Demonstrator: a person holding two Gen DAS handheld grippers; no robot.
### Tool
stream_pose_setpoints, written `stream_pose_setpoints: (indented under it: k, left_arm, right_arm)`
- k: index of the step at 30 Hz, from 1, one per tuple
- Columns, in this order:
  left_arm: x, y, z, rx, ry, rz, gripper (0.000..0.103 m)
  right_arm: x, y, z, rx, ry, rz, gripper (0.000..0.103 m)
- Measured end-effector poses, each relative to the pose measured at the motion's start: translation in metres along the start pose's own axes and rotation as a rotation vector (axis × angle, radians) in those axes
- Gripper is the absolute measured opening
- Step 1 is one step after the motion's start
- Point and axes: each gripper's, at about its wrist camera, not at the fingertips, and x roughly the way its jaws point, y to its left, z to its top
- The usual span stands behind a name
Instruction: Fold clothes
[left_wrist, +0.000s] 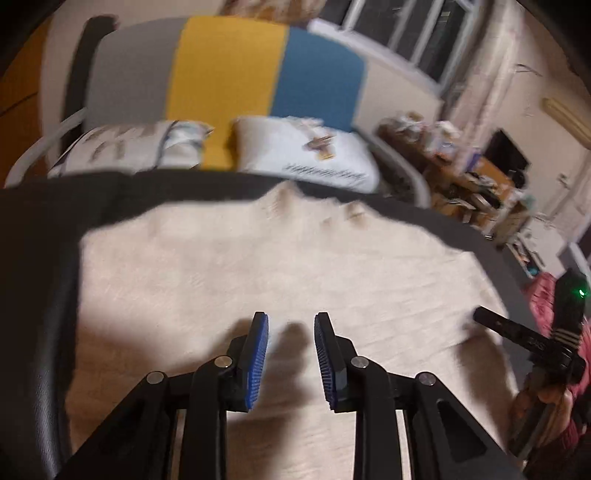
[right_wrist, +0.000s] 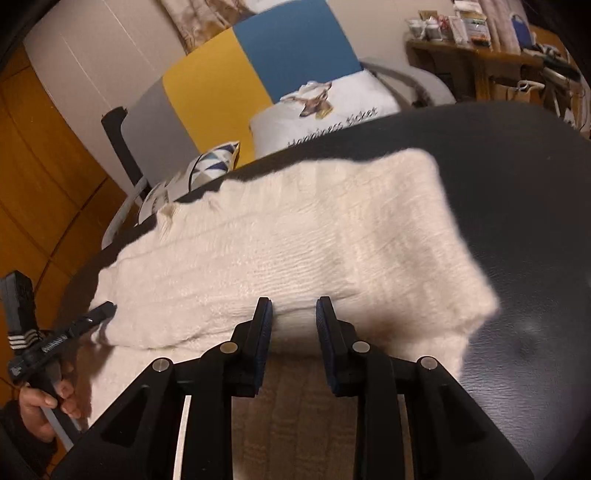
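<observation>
A cream knitted sweater (right_wrist: 295, 229) lies folded double on a dark round table (right_wrist: 517, 221). My right gripper (right_wrist: 294, 302) is at the near edge of the sweater's upper layer. Its pads are shut on that fold, which is lifted slightly, with shadow under it. My left gripper (left_wrist: 291, 317) hovers over the sweater (left_wrist: 258, 266), open, with only its shadow on the knit between the blue pads (left_wrist: 258, 354). The left wrist view shows the right gripper (left_wrist: 480, 315) at the sweater's right edge. The right wrist view shows the left gripper (right_wrist: 107, 306) at its left edge, held by a hand (right_wrist: 44, 402).
Behind the table stands a seat with a grey, yellow and blue back (left_wrist: 229, 70) and two printed pillows (left_wrist: 306, 151). A cluttered wooden shelf (right_wrist: 491, 55) is at the right, wooden panelling (right_wrist: 33, 166) at the left, and a window (left_wrist: 413, 29) beyond.
</observation>
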Motion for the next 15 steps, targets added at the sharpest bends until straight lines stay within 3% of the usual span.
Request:
stream_pose_setpoints:
  k: [5, 8, 11, 13, 15]
  left_arm:
    - [0.020, -0.031, 0.024, 0.079, 0.010, -0.054, 0.026]
    - [0.049, -0.035, 0.038, 0.088, 0.050, -0.026, 0.026]
    - [0.074, -0.016, 0.038, 0.016, 0.088, -0.004, 0.026]
    - [0.074, -0.005, 0.037, -0.031, 0.076, -0.042, 0.026]
    - [0.066, 0.000, 0.037, -0.050, 0.071, -0.073, 0.026]
  right_arm:
    - [-0.001, 0.028, 0.031, -0.071, -0.040, 0.004, 0.028]
    - [0.018, 0.052, 0.050, -0.137, -0.024, -0.001, 0.042]
    - [0.052, 0.072, 0.060, -0.202, 0.034, -0.010, 0.043]
    - [0.075, 0.078, 0.057, -0.248, 0.082, -0.057, 0.044]
    - [0.083, 0.079, 0.049, -0.294, 0.074, -0.098, 0.046]
